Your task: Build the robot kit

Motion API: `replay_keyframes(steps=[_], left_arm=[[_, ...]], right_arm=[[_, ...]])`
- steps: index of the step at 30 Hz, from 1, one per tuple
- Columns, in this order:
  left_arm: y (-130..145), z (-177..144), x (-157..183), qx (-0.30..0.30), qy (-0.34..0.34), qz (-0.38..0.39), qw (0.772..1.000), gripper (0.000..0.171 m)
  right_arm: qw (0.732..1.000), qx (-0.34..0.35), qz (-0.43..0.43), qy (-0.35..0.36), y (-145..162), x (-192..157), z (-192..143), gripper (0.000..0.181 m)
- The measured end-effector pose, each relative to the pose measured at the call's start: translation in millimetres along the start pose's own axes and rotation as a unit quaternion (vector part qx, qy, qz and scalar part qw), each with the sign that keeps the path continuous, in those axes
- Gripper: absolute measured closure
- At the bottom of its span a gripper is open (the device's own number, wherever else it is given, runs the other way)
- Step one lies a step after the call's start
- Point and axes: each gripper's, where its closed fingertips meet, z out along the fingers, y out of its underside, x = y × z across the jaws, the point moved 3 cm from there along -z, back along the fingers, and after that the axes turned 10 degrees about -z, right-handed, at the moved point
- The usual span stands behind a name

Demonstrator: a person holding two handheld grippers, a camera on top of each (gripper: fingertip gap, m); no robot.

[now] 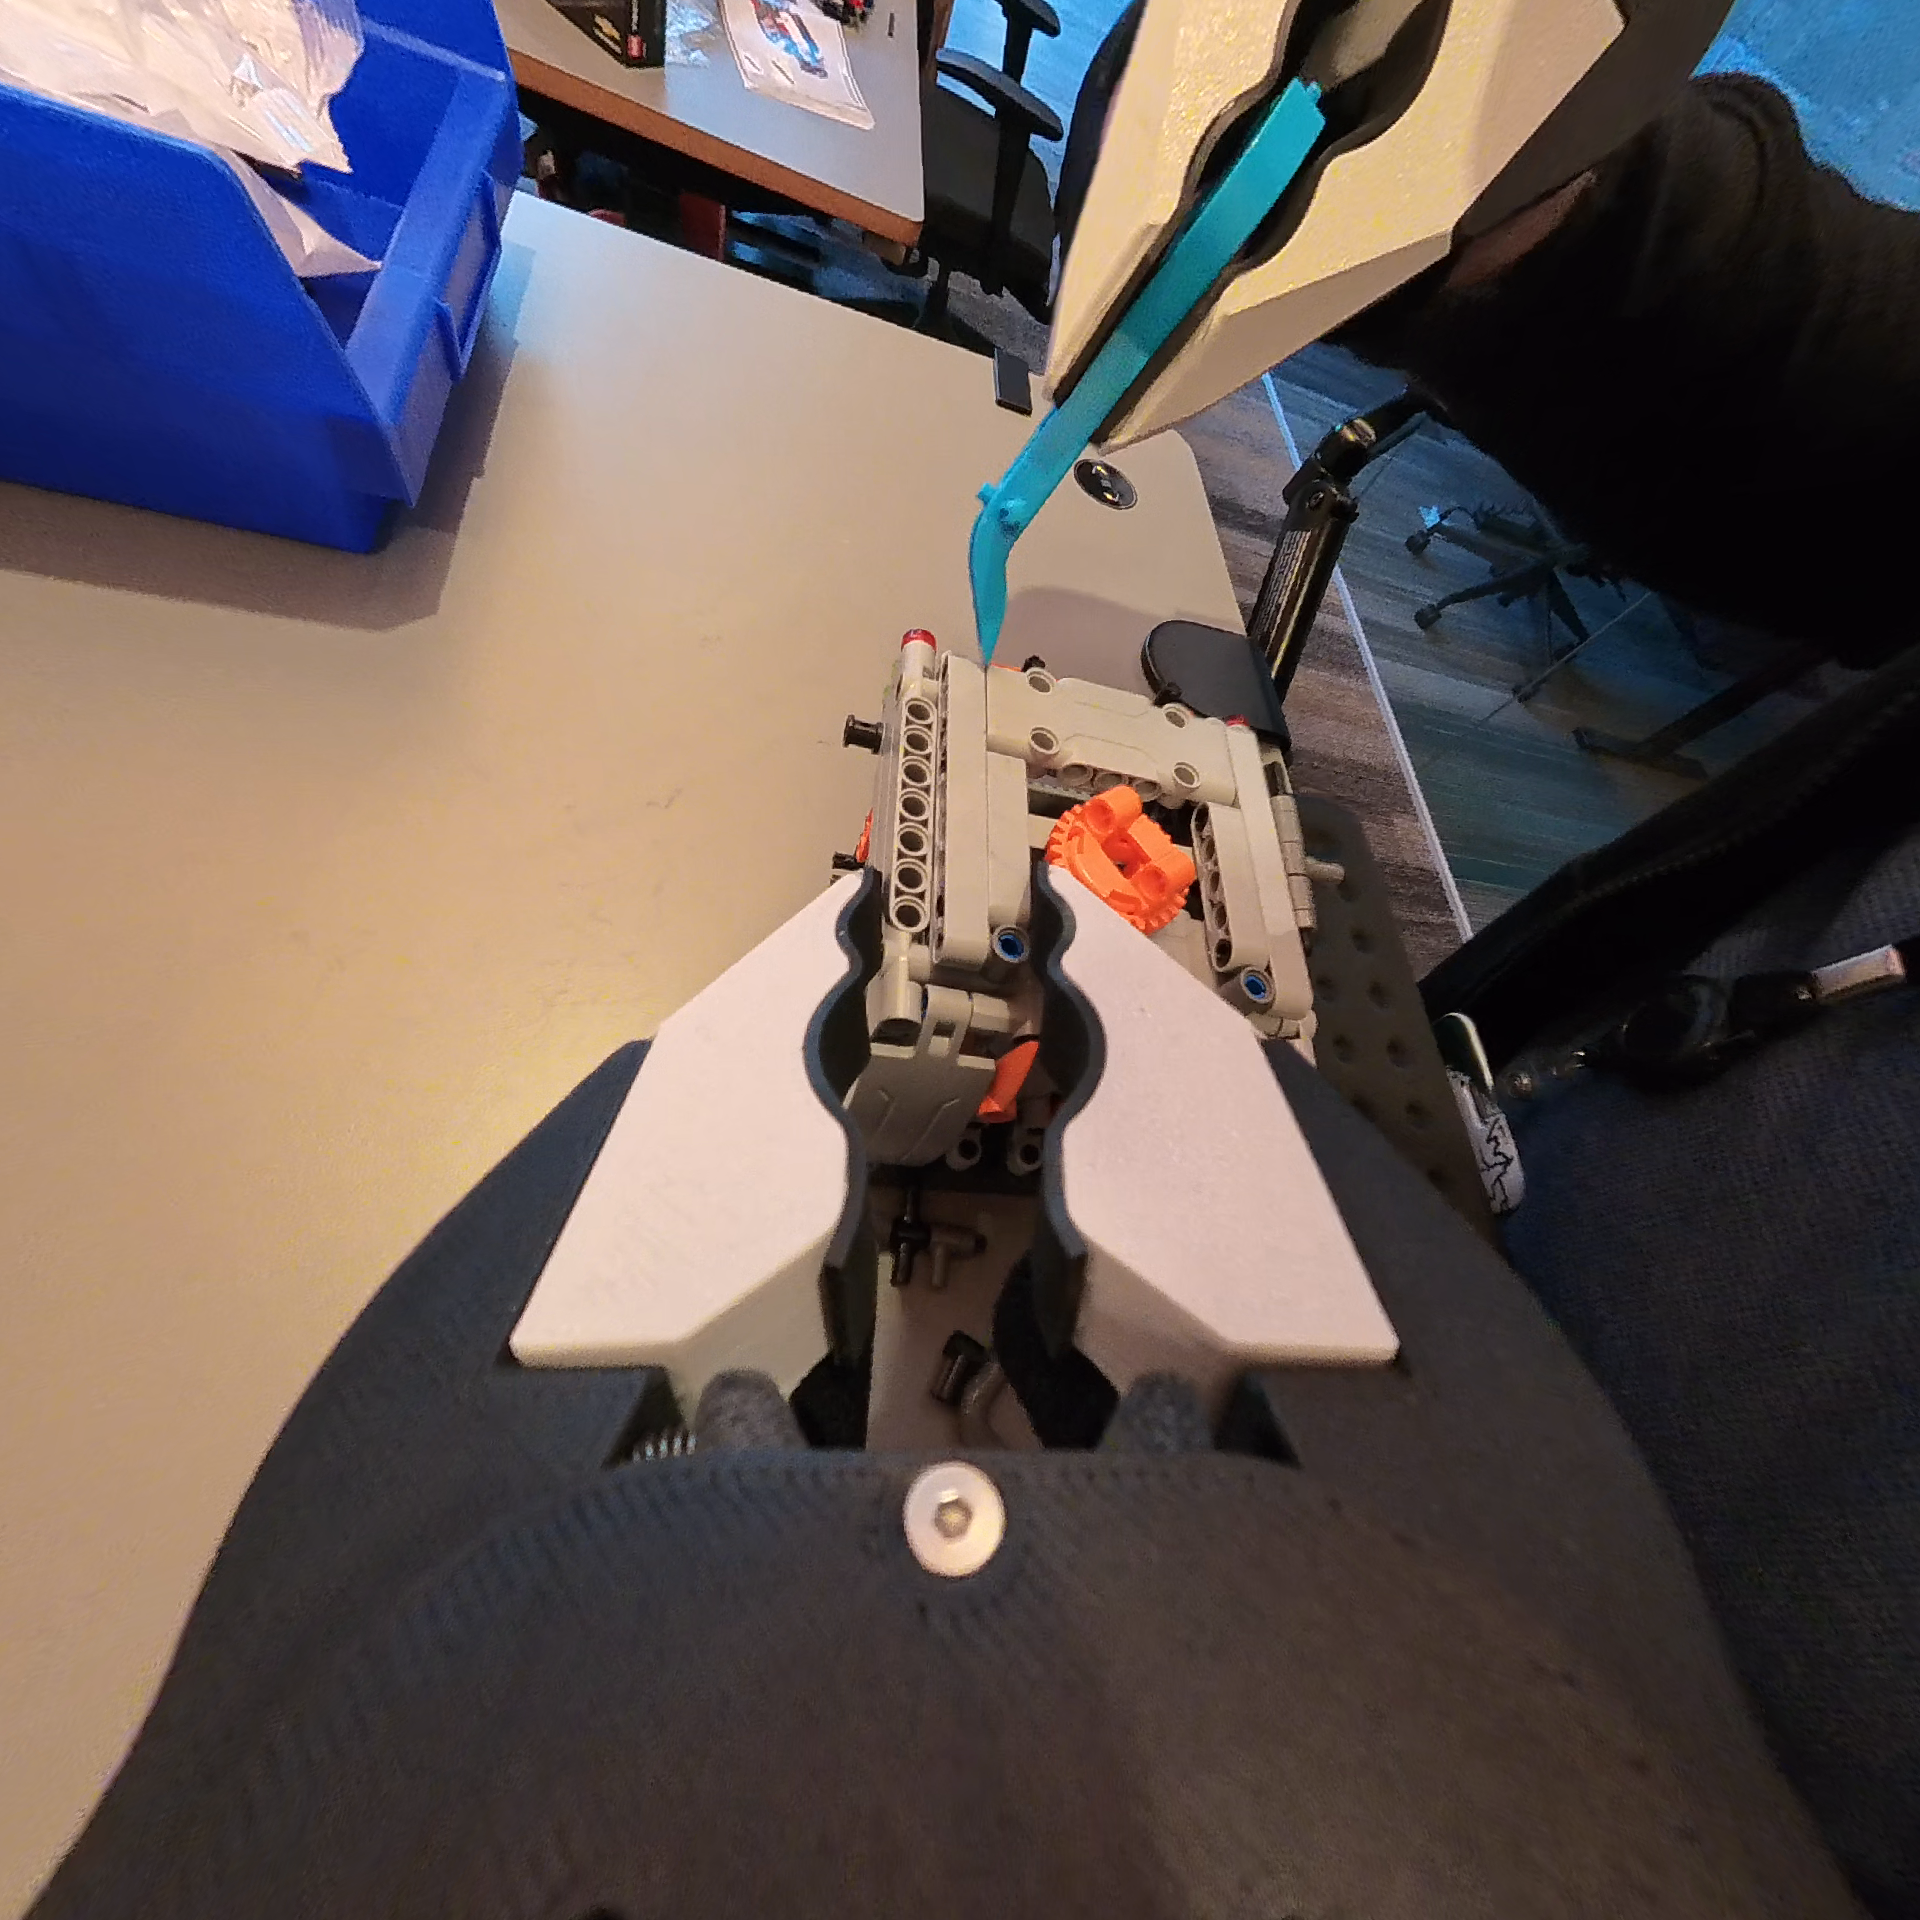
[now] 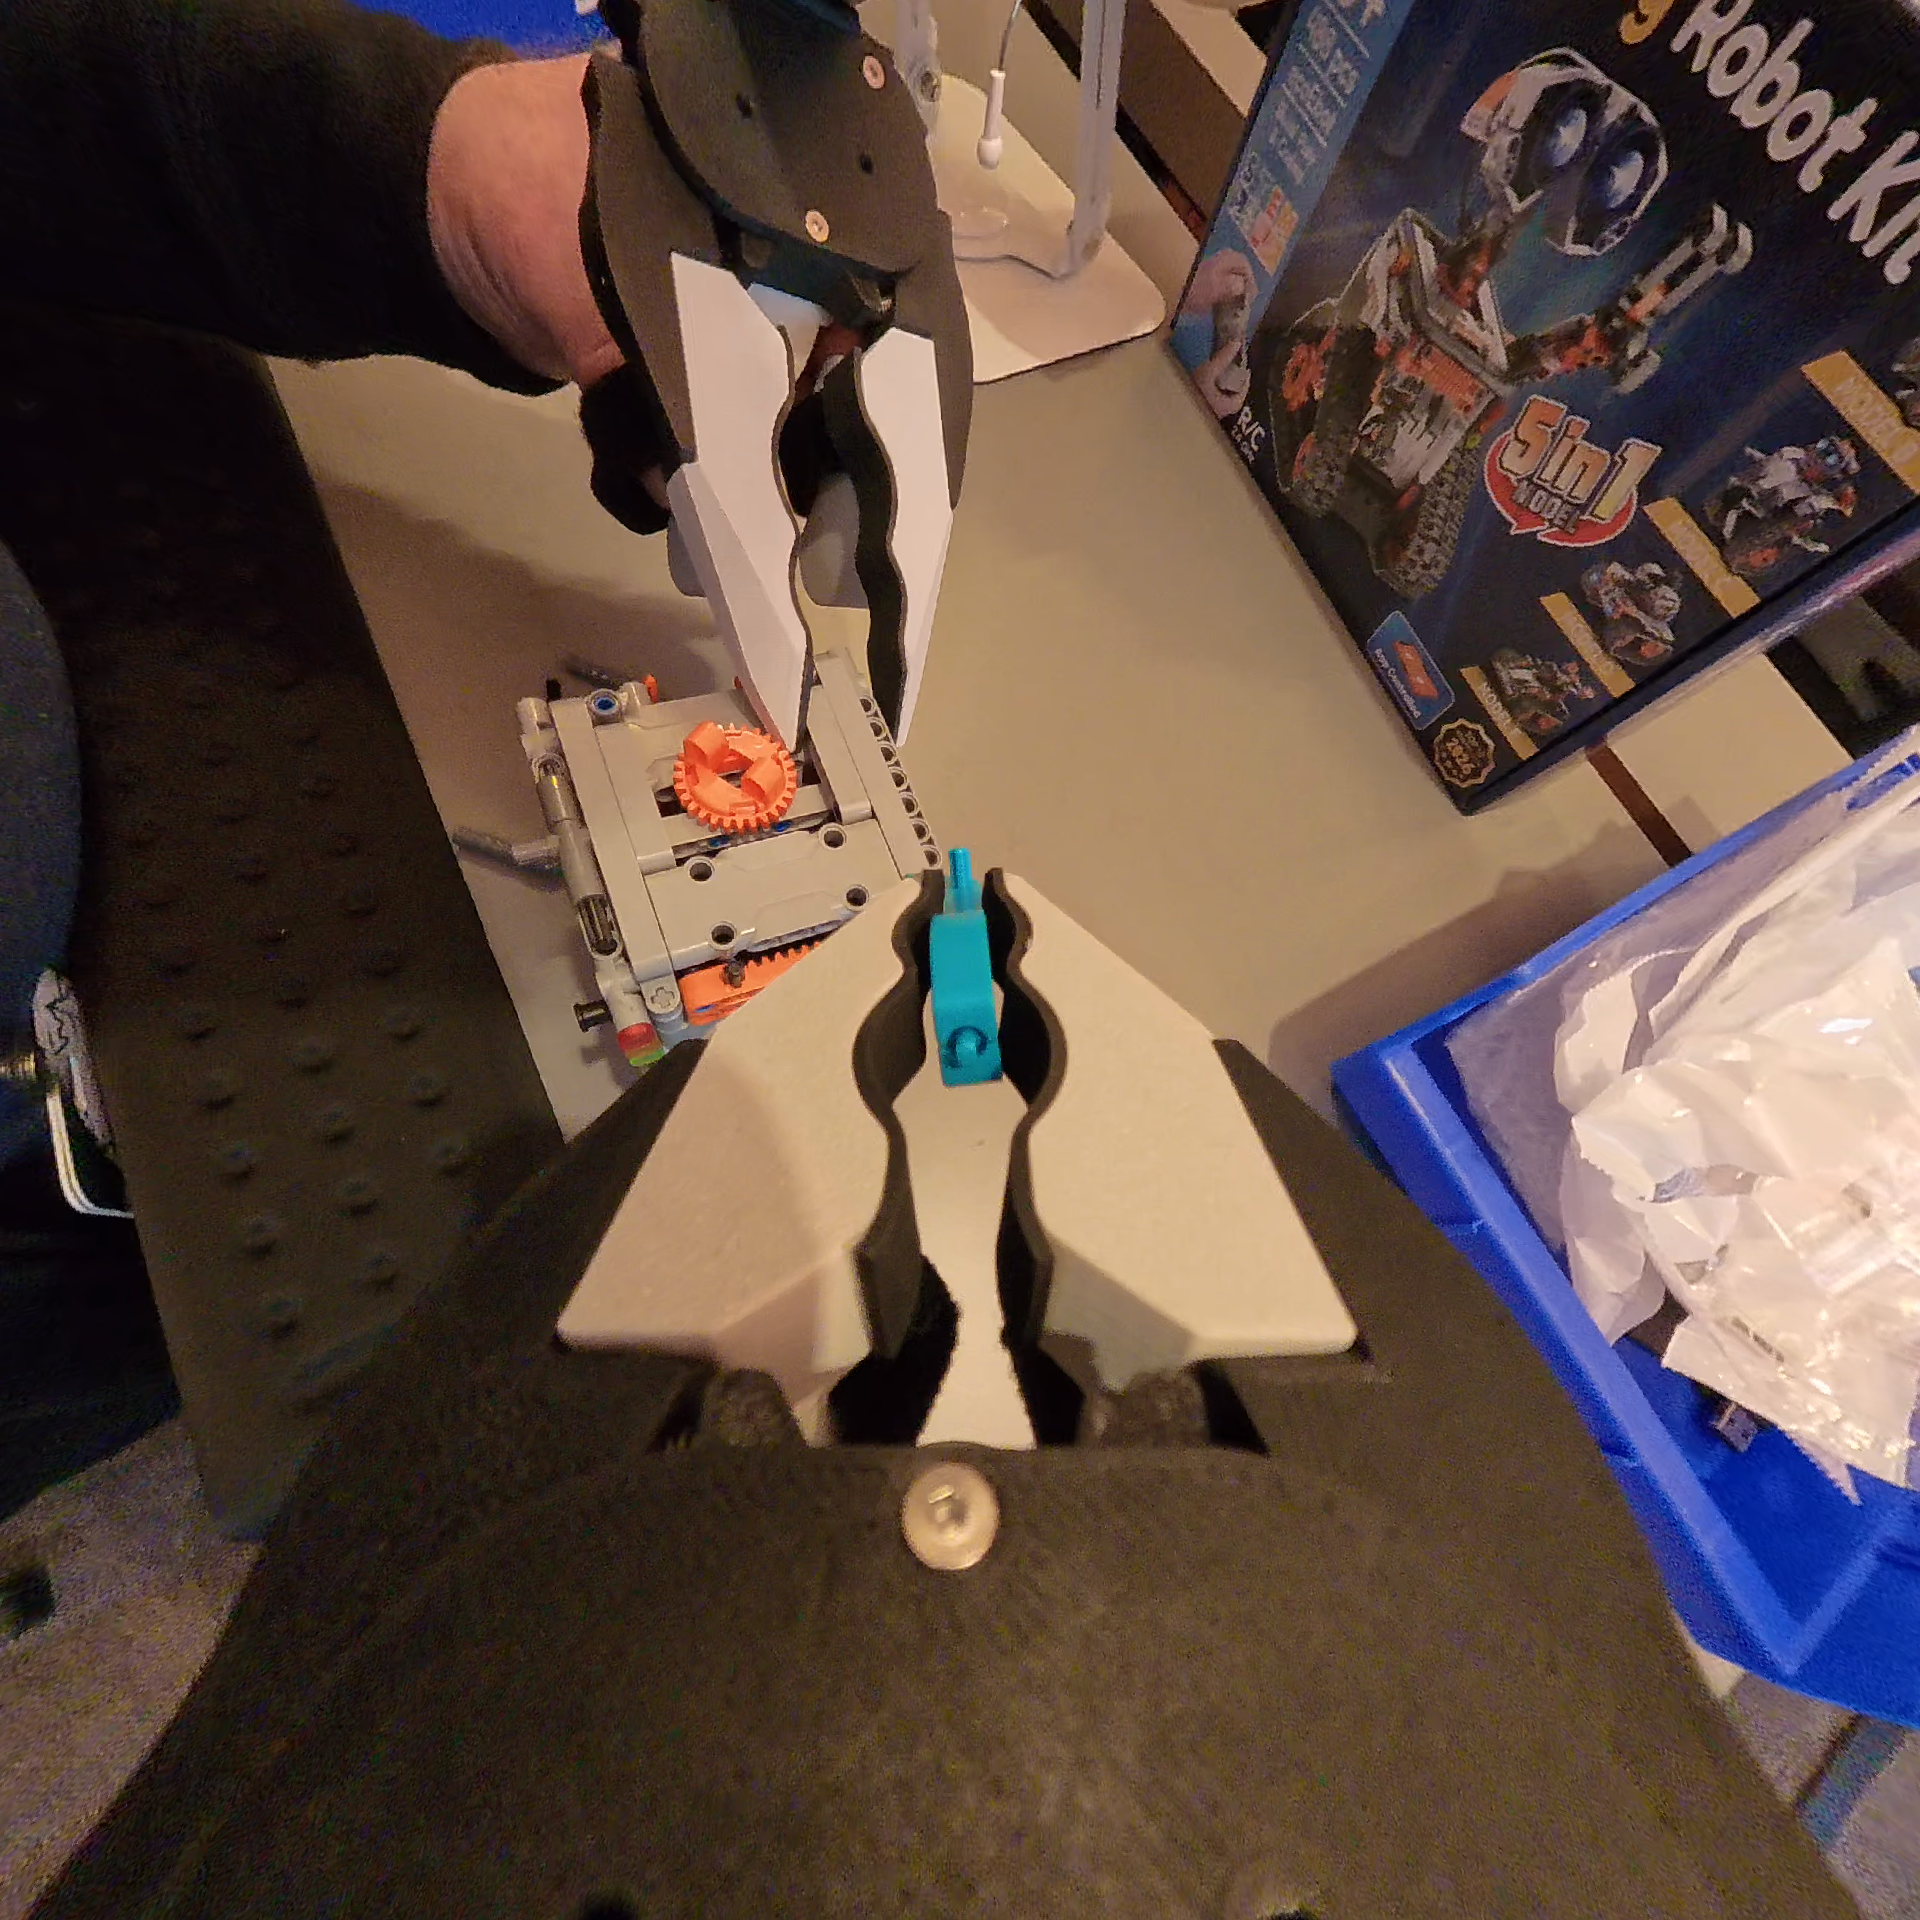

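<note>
A grey brick-built frame [image 1: 1039, 810] with an orange gear [image 1: 1117, 847] in its middle stands near the table's right edge. My left gripper [image 1: 951, 904] is shut on the frame's near left beam and holds it. My right gripper [image 2: 961, 883] is shut on a teal pry tool [image 2: 964, 997]. In the left wrist view that right gripper [image 1: 1081, 416] comes in from the upper right, and the teal tool's [image 1: 1039, 488] tip touches the frame's far top edge. In the right wrist view the frame [image 2: 717, 831] and its orange gear [image 2: 732, 774] lie just past my fingers, with the left gripper [image 2: 831, 717] on its far side.
A blue bin [image 1: 239, 312] of clear plastic bags sits at the far left; it also shows in the right wrist view [image 2: 1558, 1299]. A kit box [image 2: 1610, 364] stands behind. Loose small pins [image 1: 925, 1247] lie under my left gripper. A black dotted mat [image 2: 260, 935] borders the table edge. Some 8 cm of space lies between my two pairs of fingers.
</note>
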Motion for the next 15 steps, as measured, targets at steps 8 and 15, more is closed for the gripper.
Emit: replay_keyframes(steps=[8,15], left_arm=[[-0.5,0.4,-0.2,-0.003,0.006,-0.003,1.000,0.146],[0.5,0.9,1.3,0.008,0.009,-0.002,1.000,0.146]], right_arm=[[0.994,0.065,0.083,0.034,11.4,-3.0,-3.1,0.176],[0.996,0.055,0.052,0.043,8.8,-8.6,-3.9,0.176]])
